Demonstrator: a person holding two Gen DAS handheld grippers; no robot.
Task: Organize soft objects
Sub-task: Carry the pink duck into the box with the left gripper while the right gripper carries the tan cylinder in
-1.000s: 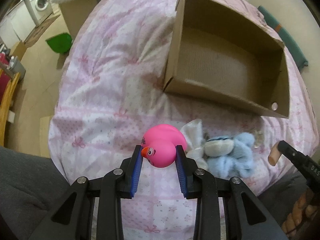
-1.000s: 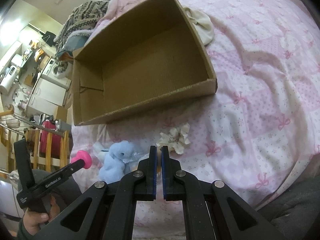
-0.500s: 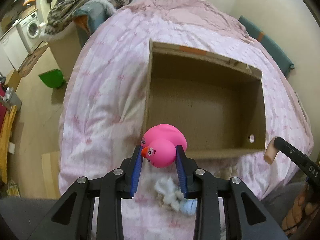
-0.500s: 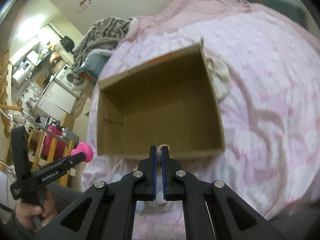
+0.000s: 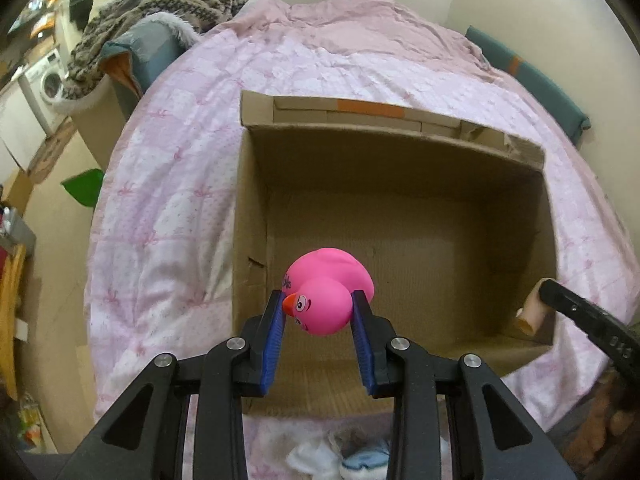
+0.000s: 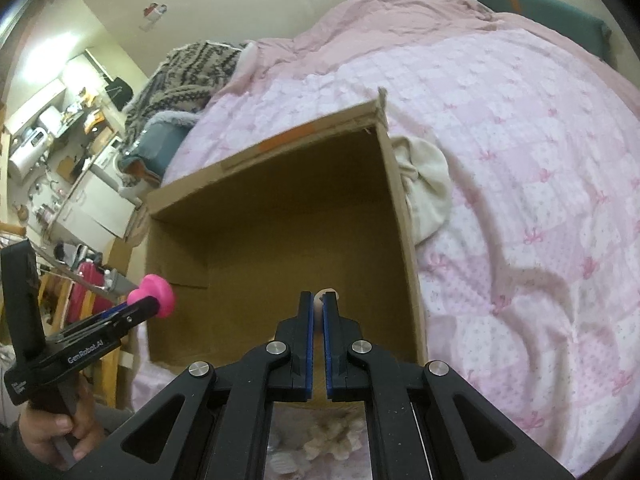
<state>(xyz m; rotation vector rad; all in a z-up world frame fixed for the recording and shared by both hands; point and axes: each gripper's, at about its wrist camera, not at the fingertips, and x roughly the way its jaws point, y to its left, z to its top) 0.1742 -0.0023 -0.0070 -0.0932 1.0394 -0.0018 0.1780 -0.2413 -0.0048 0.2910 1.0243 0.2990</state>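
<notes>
Left tool (image 5: pixel 318 318) grips a pink rubber duck (image 5: pixel 328 290) above the open cardboard box (image 5: pixel 256 184); next, release it inside. Right tool (image 6: pixel 319 308) pinches something small and pale.

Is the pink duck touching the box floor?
Apart. The left wrist view shows the duck clamped in the left tongs, held above the box floor.

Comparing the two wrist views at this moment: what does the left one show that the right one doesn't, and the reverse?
Only the left wrist view: the duck's face, clamped in the left gripper, and a blue plush below the box. Only the right wrist view: a cream cloth beside the box's right wall, and the person's left hand. Both: the empty cardboard box, the pink quilt, and the right gripper pinching a small pale item.
</notes>
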